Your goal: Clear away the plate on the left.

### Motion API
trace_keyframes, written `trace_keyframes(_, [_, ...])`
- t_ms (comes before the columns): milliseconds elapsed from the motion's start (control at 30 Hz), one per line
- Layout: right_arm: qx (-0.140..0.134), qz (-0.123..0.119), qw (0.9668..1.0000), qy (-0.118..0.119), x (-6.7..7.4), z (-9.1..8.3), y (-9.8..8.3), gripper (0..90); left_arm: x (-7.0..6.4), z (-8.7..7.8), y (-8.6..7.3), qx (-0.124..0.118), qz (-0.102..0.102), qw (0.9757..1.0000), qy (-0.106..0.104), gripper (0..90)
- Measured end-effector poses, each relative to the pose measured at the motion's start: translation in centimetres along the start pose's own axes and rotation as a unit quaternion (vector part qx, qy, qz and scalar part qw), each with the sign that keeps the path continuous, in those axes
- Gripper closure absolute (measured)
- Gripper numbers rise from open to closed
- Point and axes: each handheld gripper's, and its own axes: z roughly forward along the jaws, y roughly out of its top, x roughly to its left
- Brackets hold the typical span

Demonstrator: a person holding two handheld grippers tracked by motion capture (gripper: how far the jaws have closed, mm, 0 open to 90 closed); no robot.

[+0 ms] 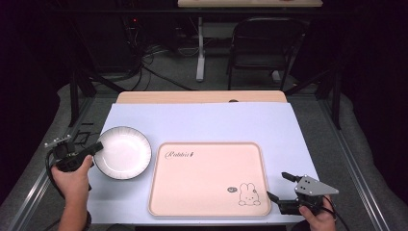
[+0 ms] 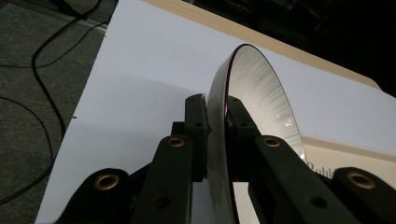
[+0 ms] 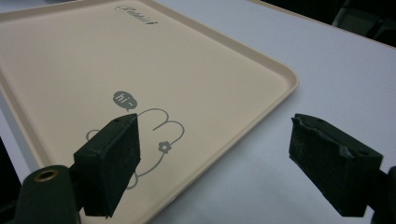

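A white plate (image 1: pixel 122 152) with a dark rim is at the left of the table, and my left gripper (image 1: pixel 96 148) is shut on its left rim. In the left gripper view the plate (image 2: pixel 261 98) stands edge-on between the two black pads (image 2: pixel 196 123), which press on its rim from both sides. A beige tray (image 1: pixel 207 178) with a rabbit drawing lies at the middle of the table. My right gripper (image 1: pixel 280 186) hovers open at the tray's front right corner. In the right gripper view the tray (image 3: pixel 140 60) is bare and its corner lies between the wide-apart jaws.
The table is covered by a pale blue sheet (image 1: pixel 202 122), with a wooden edge (image 1: pixel 199 96) at the back. Behind the table stand a dark folding chair (image 1: pixel 262 45) and a table leg (image 1: pixel 200 48). Cables run over the grey floor at the left (image 2: pixel 42 60).
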Motion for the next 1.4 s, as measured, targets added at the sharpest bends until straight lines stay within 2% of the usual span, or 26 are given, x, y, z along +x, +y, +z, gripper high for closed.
trace_keyframes(233, [0.000, 0.000, 1.0000, 0.000, 0.0, 0.0, 0.0, 15.9, -0.4, -0.2, 0.5, -0.002, 0.005, 1.0000, -0.001, 81.4])
trace_keyframes(533, [-0.001, 0.000, 1.0000, 0.000, 0.0, 0.0, 0.0, 15.9, -1.5, -0.1, 1.0, -0.006, 0.009, 0.9998, -0.014, 81.2])
trace_keyframes(733, [0.000, -0.001, 1.0000, 0.000, 0.0, 0.0, 0.0, 15.9, -2.8, 0.3, 1.3, -0.006, 0.021, 0.9994, -0.026, 81.0])
trace_keyframes(1033, [0.000, -0.001, 1.0000, -0.001, 0.0, 0.0, 0.0, 15.9, -4.7, 1.1, 1.4, -0.006, 0.029, 0.9983, -0.051, 81.0])
trace_keyframes(1400, [-0.001, -0.001, 1.0000, -0.001, 0.0, 0.0, 0.0, 15.9, -7.1, 2.6, 1.2, 0.004, 0.043, 0.9963, -0.075, 81.0])
